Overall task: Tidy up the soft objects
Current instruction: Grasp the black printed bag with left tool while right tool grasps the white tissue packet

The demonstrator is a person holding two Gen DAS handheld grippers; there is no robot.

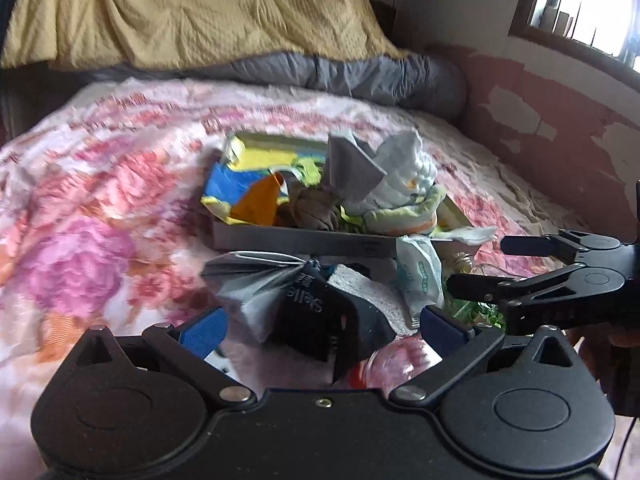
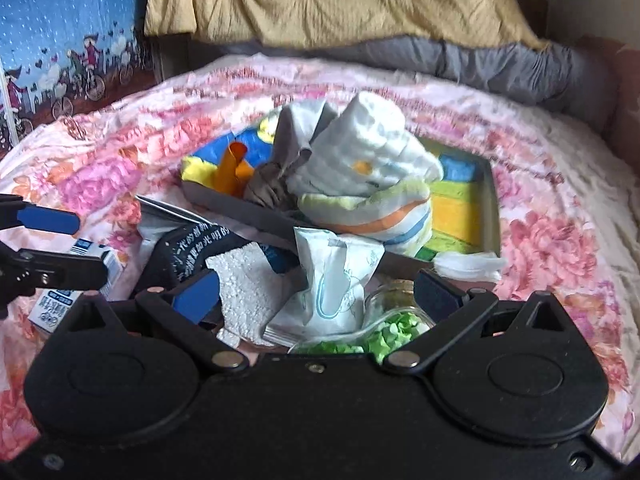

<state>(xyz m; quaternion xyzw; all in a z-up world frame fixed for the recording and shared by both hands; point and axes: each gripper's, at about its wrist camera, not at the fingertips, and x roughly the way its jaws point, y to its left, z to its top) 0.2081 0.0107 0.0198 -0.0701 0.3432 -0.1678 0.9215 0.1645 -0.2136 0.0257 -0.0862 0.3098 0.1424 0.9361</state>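
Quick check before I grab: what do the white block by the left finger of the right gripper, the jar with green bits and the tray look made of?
White block: looks like sponge or foam, matte, with a pitted, porous surface. Jar: clear and glossy, glass or hard plastic; I cannot tell which. Tray: thin, straight grey walls with a dull sheen, probably metal, possibly coated card.
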